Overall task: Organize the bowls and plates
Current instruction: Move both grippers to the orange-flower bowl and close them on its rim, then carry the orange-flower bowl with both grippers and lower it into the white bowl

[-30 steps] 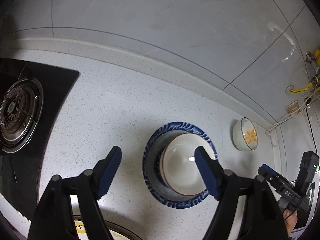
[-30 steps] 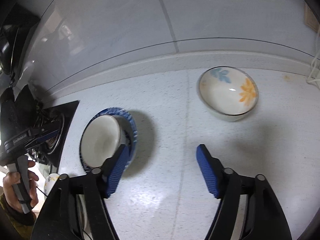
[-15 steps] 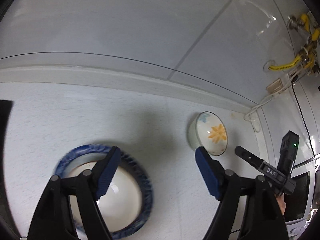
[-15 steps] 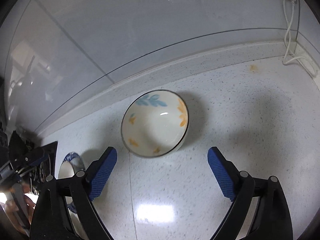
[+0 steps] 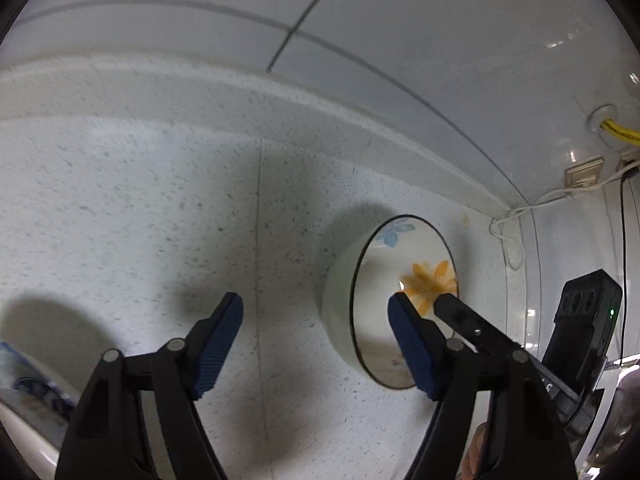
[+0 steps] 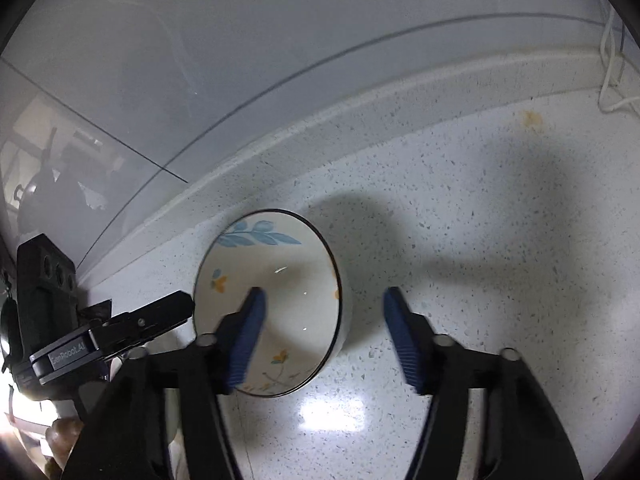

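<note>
Left wrist view: the left gripper (image 5: 314, 334), black w/ blue ribbed pads, has its fingers spread wide apart & holds nothing. The small white round bowl w/ orange & blue flowers painted inside (image 5: 404, 304) sits on the white speckled stone counter (image 5: 160, 220). The bowl is just in front of the left gripper's right-side finger, which partly covers its rim; can't tell if they touch. The right gripper (image 5: 460, 314) pokes in from the bowl's right side, its black tip over the orange flower. A blue-patterned plate edge (image 5: 24, 380), blurry, shows far left of the bowl. Grey wall tiles (image 5: 360, 40) stand behind the bowl. A white cord (image 5: 516, 216) & a yellow hose (image 5: 620, 132) are up right of the bowl, near the wall.

Right wrist view: the right gripper (image 6: 322, 334) is open wide too, nothing in it. The flower bowl (image 6: 276, 280) sits on the counter (image 6: 500, 240) between its fingers. The left-side blue pad is over the bowl's inside; the right-side pad is outside the bowl, apart from it. The left gripper (image 6: 160, 316) is left of the bowl, tip close to its rim.
</note>
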{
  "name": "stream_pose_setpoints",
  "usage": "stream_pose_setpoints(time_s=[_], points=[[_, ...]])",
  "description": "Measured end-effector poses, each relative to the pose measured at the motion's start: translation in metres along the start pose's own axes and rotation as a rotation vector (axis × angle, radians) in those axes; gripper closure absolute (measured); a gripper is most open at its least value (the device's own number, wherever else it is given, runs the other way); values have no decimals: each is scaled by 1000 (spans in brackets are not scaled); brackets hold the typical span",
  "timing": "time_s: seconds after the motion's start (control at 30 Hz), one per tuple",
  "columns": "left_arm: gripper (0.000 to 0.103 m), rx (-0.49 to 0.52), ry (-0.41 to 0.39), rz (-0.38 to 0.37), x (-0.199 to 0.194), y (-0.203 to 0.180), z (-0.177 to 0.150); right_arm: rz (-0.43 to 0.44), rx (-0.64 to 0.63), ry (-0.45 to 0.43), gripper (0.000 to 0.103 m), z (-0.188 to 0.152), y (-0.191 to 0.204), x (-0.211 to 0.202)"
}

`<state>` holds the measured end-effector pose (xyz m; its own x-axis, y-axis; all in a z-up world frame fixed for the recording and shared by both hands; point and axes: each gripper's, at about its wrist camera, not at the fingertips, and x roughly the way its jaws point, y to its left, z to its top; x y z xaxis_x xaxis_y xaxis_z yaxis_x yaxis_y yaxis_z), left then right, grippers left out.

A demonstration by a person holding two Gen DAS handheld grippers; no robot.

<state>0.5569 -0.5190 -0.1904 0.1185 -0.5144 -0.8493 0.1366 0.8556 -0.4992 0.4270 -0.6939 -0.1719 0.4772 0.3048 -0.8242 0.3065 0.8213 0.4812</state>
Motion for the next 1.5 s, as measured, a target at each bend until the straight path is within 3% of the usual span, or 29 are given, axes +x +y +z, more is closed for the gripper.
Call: stream_pose_setpoints(time_s=[0.1, 0.13, 0.23, 0.37, 0.6, 0.87, 1.03, 1.27, 1.5], points=[[51, -18, 44, -10, 22, 0, 0, -11, 21, 42, 75, -1, -7, 14], [62, -30, 58, -20, 28, 1, -1, 8, 28, 52, 79, -3, -9, 17], [81, -77, 98, -103, 42, 5, -5, 41, 50, 54, 86, -5, -11, 17], [81, -159, 130, -162, 43, 14, -13, 14, 47, 61, 87, -12, -9, 14], [81, -167, 110, -184, 8, 12, -44, 12, 18, 51, 88, -38, 10, -19], [81, -168, -13, -198, -100, 26, -70, 85, -95, 4, 88, -63, 88, -69], [81, -211, -101, -189, -170, 57, -91, 159, -185, 10, 88, -87, 152, -81], [81, -321, -175, -135, -222, 120, -128, 198, -283, 92, 88, -120, 217, -45], [81, -389, -150, -69, -204, 174, -141, 175, -273, 182, 88, -140, 228, 5]])
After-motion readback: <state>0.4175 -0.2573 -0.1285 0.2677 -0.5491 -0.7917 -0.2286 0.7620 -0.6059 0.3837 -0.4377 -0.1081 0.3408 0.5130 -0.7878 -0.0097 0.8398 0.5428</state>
